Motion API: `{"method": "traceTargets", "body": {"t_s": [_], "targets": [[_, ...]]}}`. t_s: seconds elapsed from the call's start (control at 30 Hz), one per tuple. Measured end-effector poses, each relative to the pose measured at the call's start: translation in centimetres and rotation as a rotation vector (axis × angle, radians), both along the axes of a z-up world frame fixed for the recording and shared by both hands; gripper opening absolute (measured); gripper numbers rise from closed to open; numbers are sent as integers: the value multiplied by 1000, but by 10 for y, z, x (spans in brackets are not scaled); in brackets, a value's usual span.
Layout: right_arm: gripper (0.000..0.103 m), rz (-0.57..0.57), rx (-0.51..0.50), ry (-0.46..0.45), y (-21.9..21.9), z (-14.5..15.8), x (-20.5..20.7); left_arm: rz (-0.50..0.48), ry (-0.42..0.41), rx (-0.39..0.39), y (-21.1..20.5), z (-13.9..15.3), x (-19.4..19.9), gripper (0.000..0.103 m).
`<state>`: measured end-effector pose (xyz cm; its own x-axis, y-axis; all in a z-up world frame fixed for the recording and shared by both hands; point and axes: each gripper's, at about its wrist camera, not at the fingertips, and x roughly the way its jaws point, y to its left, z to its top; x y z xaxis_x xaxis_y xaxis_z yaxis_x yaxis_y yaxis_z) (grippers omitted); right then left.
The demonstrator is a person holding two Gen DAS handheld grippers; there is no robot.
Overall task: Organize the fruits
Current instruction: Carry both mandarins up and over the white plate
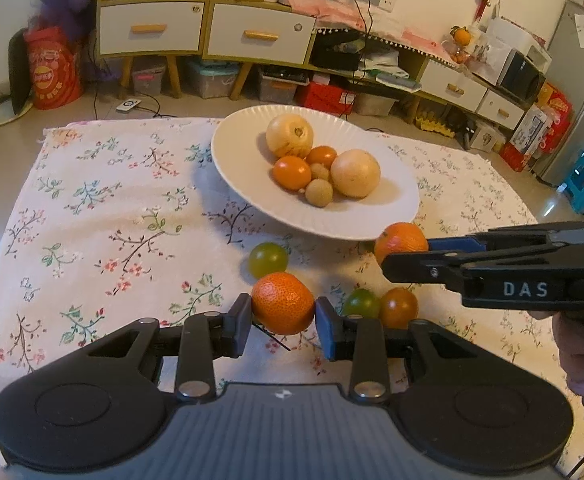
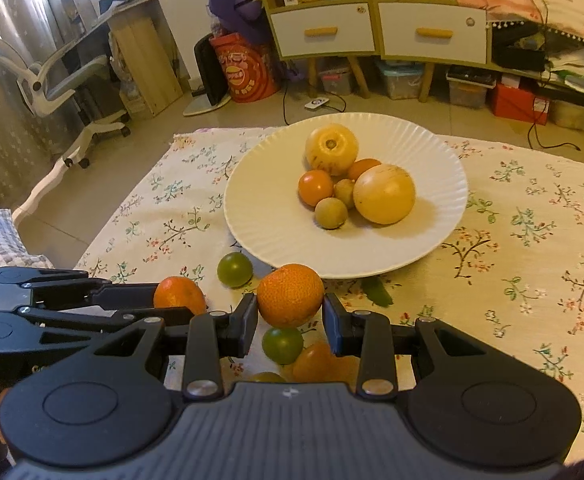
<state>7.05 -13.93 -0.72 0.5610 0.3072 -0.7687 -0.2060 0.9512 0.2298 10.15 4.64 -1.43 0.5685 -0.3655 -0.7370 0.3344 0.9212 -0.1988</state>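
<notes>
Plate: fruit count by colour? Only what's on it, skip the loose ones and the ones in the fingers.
On the white plate:
large pale-yellow fruits: 2
small orange fruits: 2
small tan fruits: 2
Total: 6

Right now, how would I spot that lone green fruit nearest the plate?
Find the white plate on the flowered cloth. Just off its near rim lies a small round green fruit. Unlike the mandarins beside it, it is smooth, green and ungripped.
</notes>
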Motion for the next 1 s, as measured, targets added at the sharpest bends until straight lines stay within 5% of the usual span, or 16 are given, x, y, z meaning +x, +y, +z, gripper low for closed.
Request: {"method": "traceTargets", "body": {"t_s": [1.0], "targets": [[32,-129,-28,-78,-38,-2,18,45,-62,-55,-35,8,56,11]]}}
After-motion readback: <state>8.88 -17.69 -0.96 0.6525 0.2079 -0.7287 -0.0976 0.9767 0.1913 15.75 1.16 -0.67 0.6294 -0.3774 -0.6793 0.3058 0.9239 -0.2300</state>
